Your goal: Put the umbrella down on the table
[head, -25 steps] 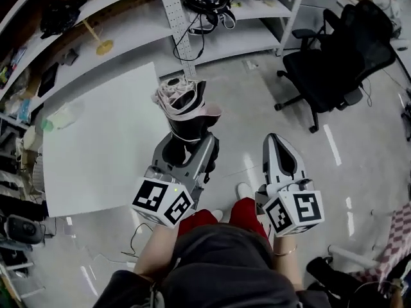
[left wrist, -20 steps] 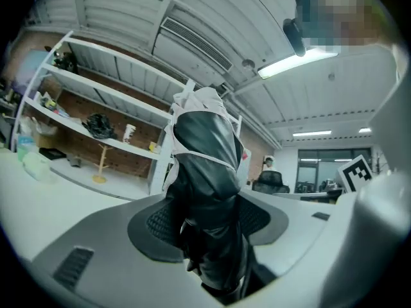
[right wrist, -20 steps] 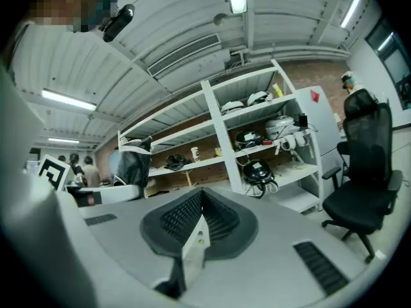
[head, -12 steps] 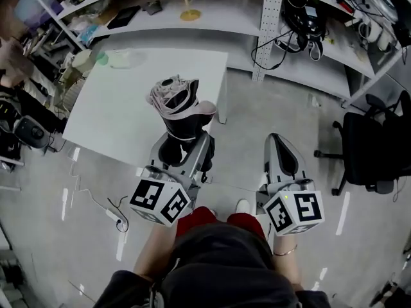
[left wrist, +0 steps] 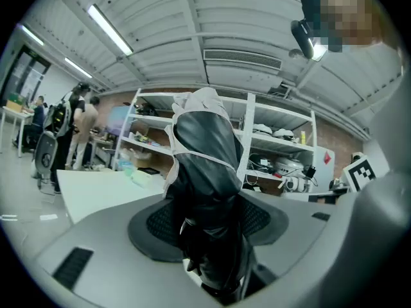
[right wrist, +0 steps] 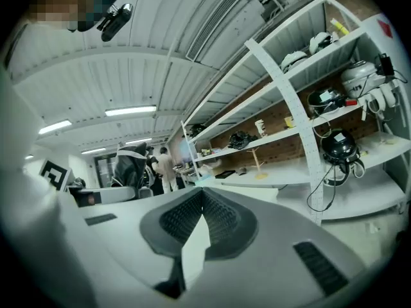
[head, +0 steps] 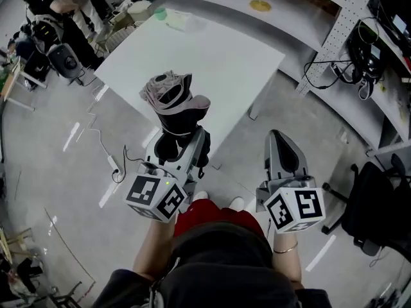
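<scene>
A folded black umbrella [head: 174, 108] with pale pink trim stands upright between the jaws of my left gripper [head: 182, 141], which is shut on its lower part. In the left gripper view the umbrella [left wrist: 205, 191] fills the gap of the left gripper [left wrist: 209, 233], and its pads press its sides. The umbrella hangs over the near corner of the white table [head: 218, 56]. My right gripper [head: 278, 140] is level beside it, over the floor just off the table's near edge. In the right gripper view the right gripper [right wrist: 200, 204] is shut with nothing in it.
A crumpled clear bag [head: 173, 19] lies at the table's far corner. White shelves with cables and gear [head: 363, 43] run along the right. A black office chair [head: 379, 197] stands at the right. People and equipment [head: 54, 5] are at the far left. A cable [head: 112, 165] trails on the floor.
The whole view has swung: the table has come from the left to straight ahead, and both grippers now point at it. The umbrella stays in the left gripper.
</scene>
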The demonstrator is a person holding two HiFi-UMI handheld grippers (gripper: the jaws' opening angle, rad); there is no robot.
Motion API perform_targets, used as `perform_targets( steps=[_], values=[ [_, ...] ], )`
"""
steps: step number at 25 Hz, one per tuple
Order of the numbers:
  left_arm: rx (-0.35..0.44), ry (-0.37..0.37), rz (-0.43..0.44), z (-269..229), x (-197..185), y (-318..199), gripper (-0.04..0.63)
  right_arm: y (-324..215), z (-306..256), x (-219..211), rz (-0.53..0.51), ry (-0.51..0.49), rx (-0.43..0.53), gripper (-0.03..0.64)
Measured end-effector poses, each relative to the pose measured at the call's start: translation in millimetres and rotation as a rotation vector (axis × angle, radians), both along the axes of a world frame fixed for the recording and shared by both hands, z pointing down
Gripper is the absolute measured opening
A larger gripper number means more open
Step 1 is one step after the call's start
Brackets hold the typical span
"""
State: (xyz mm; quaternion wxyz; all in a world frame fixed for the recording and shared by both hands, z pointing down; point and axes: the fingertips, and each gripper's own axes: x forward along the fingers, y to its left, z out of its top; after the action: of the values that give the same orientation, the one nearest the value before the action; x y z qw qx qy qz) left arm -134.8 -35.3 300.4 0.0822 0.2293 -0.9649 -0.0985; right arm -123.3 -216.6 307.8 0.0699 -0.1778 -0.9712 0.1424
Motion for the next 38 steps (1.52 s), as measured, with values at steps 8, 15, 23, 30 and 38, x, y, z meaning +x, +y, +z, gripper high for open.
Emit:
perform_targets(
  steps=[8, 15, 23, 30, 38],
  values=[
    [0.017, 0.06, -0.206, 22.5, 40.0, 68.3, 0.238, 70.6, 18.5, 3.6, -0.201, 0.032, 0.005, 0.018],
    [0.007, 0.115, -0.242, 34.6, 54.5, 79.0, 0.238, 87.4, 24.6, 5.9, -0.246, 0.045, -0.016, 0.018],
    [-0.006, 0.127, -0.195, 46.0, 12.9, 82.1, 0.238, 88.3, 31.1, -20.1, -0.189, 0.048, 0.005, 0.018],
    [0.012, 0.149, -0.163, 61.9, -44.7, 91.4, 0.238, 93.7, 27.6, -63.7, -0.147, 0.044, 0.046, 0.018],
    [0.026, 0.216, -0.113, 87.3, -103.8, 106.8, 0.238, 132.1, 42.8, -114.3, -0.156, 0.082, 0.074, 0.018]
  ],
)
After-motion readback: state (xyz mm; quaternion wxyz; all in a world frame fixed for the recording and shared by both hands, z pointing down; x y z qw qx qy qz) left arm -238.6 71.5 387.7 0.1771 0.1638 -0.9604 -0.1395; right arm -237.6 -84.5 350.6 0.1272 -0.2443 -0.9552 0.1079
